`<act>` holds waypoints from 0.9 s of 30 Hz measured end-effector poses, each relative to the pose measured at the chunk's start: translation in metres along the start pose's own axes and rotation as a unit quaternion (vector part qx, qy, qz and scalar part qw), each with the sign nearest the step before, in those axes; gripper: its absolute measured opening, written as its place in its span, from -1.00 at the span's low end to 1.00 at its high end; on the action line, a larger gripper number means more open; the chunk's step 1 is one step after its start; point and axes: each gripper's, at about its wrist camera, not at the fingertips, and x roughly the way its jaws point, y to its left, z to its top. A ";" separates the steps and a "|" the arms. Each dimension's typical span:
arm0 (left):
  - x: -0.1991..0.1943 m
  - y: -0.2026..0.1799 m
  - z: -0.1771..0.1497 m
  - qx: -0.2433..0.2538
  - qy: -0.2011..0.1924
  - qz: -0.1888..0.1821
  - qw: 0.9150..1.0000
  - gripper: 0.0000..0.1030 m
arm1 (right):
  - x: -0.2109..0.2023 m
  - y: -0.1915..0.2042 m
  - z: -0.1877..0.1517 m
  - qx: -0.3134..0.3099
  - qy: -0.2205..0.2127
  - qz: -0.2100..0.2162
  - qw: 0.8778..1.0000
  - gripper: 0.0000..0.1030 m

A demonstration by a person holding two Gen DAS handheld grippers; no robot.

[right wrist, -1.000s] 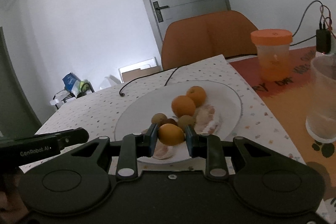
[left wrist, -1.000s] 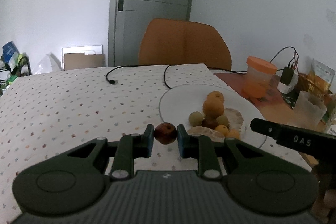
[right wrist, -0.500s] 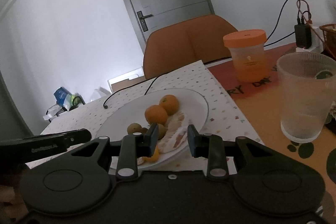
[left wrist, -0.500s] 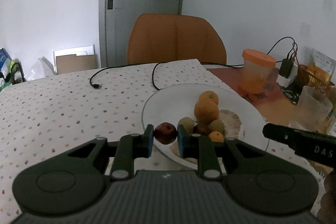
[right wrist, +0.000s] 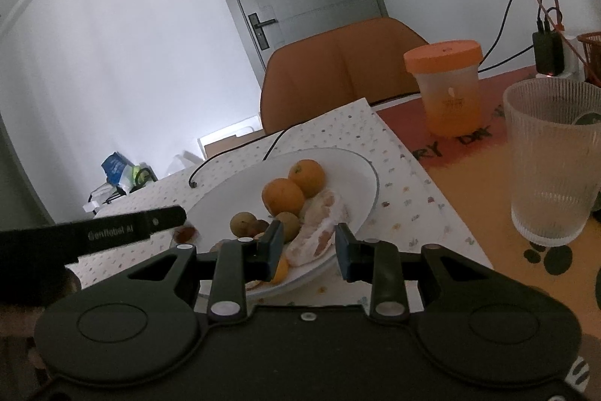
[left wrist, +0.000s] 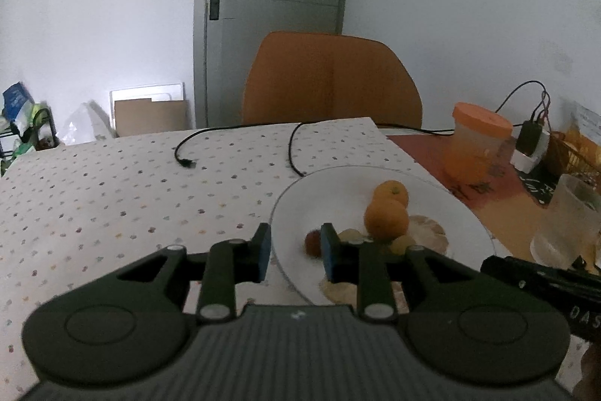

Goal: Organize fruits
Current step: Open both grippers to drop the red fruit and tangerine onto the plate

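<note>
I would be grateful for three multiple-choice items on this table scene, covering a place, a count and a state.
1. Where is the dark red fruit? A on the white plate; B on the chair; C in the glass.
2. How many oranges are on the plate? A one; B two; C five.
3. The plastic jar is: A lidded; B open; C tipped over.
Answers: 1 A, it lies on the plate's near side; 2 B, two stand close together; 3 A, its orange lid sits on top.
</note>
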 end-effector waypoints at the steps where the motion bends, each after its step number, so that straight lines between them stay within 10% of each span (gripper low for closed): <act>1: -0.001 0.001 0.000 0.000 0.000 0.000 1.000 -0.48 | 0.000 0.000 0.000 -0.001 0.001 0.000 1.000 -0.38; 13: -0.024 0.027 -0.005 -0.024 0.000 0.020 1.000 -0.23 | -0.001 0.013 -0.001 -0.008 0.005 0.008 1.000 -0.36; 27: -0.067 0.053 -0.016 -0.049 -0.018 0.069 0.996 0.53 | -0.005 0.044 -0.005 -0.029 0.007 0.031 0.999 -0.11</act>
